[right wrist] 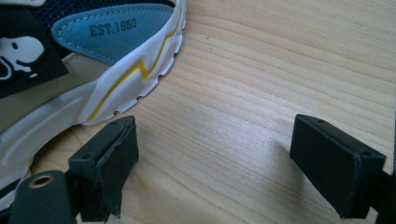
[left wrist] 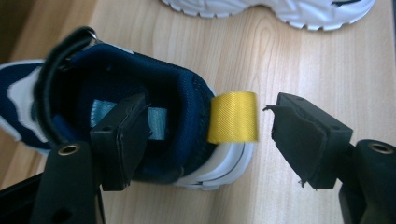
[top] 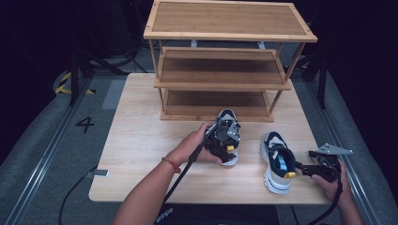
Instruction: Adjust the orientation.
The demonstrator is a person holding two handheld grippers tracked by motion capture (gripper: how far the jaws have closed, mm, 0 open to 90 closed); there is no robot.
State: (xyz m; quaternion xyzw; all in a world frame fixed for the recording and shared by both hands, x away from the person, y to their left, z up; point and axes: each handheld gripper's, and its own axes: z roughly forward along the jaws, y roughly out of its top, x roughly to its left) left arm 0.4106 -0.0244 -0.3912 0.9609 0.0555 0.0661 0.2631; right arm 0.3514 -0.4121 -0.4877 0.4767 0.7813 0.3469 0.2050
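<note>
Pale wood worktop (top: 141, 140), a three-tier bamboo shoe rack (top: 225, 56) standing at its far edge. All three shelves are bare.

Two sneakers on the worktop, well apart from each other, both in front of the rack. Left shoe (top: 228, 136): navy upper, white sole, just before the lowest shelf. Right shoe (top: 277, 161): beige and navy, thick white sole, nearer the front edge.

Left gripper (top: 224, 146) sits over the heel of the left shoe, held by the left hand (top: 197, 143). In the left gripper view, one of its fingers (left wrist: 123, 140) is down inside the shoe's opening against the heel collar; the other stands outside, clear of the yellow heel loop (left wrist: 232, 116), with worktop showing between them. Loop and heel wall lie between the two fingers, but the outer one does not press: released, not clamped.

Right gripper (top: 300, 169) lies low beside the heel of the right shoe, in the right hand (top: 331, 180). In the right gripper view, fingers spread wide over bare wood, released. The shoe's white sole with a yellow zigzag line (right wrist: 135, 70) passes just beside one finger; whether it touches, cannot tell. Blue patch reads "EST.1950" (right wrist: 113, 29).
</note>
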